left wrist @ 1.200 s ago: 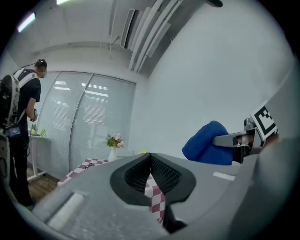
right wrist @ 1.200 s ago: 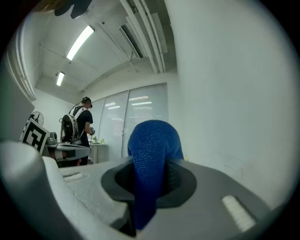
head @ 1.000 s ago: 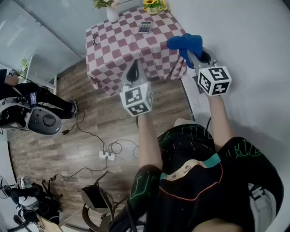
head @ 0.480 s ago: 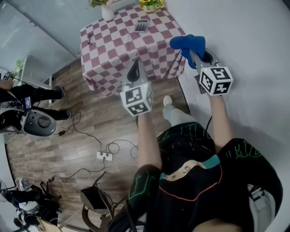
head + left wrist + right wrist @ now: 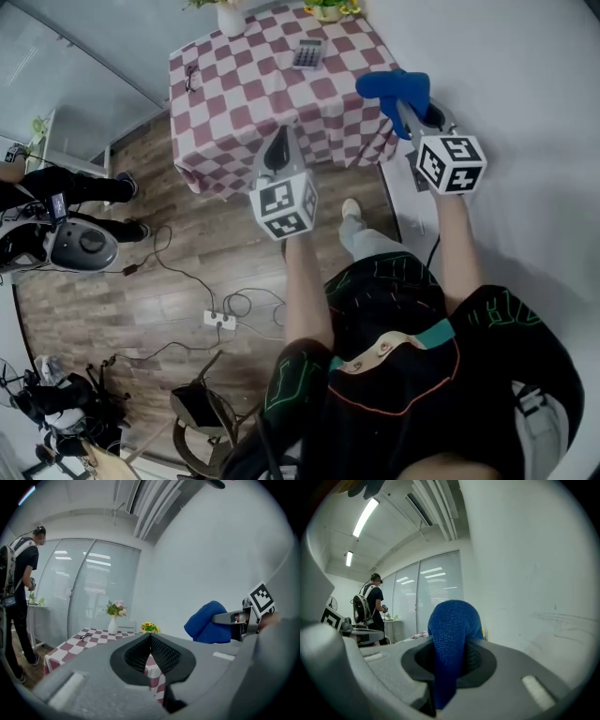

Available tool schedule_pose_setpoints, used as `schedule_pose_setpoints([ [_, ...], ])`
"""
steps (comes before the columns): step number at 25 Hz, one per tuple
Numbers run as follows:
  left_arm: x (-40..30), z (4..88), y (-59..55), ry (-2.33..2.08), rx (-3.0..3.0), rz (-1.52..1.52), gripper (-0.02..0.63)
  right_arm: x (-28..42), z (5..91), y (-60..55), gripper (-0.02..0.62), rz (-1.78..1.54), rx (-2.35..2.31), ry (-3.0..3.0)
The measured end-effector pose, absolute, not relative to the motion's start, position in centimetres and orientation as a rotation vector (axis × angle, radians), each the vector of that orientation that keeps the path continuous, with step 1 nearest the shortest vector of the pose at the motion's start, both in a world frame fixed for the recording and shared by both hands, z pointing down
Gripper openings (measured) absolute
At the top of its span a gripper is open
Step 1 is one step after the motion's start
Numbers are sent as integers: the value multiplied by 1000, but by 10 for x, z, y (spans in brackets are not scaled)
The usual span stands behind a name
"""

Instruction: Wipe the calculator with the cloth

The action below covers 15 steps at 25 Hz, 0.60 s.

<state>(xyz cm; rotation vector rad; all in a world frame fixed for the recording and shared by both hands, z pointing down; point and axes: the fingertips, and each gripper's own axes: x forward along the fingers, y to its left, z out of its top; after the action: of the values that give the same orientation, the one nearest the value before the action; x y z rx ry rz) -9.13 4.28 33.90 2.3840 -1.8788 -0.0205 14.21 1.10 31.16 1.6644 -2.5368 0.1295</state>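
I counted one calculator (image 5: 307,53), one cloth (image 5: 392,89) and two grippers. The calculator, small and grey, lay on the checked table (image 5: 234,112) at twelve o'clock, its long axis roughly twelve-to-six. The right gripper (image 5: 448,656) was clamped on the bunched blue cloth. The left gripper (image 5: 150,638) had its jaws together, empty.

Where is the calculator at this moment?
In the head view, the calculator lies on the checkered table, near its far edge, close to the yellow flowers.
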Motion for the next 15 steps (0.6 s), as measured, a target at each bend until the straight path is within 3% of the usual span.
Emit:
schedule_pose_setpoints([
  [8, -114, 357, -27, -1902, 2306, 102, 11, 121, 339, -65, 75, 259, 1593, -2555],
  [15, -92, 362, -107, -1834, 2382, 222, 11, 136, 365, -146, 74, 396, 1638, -2553],
])
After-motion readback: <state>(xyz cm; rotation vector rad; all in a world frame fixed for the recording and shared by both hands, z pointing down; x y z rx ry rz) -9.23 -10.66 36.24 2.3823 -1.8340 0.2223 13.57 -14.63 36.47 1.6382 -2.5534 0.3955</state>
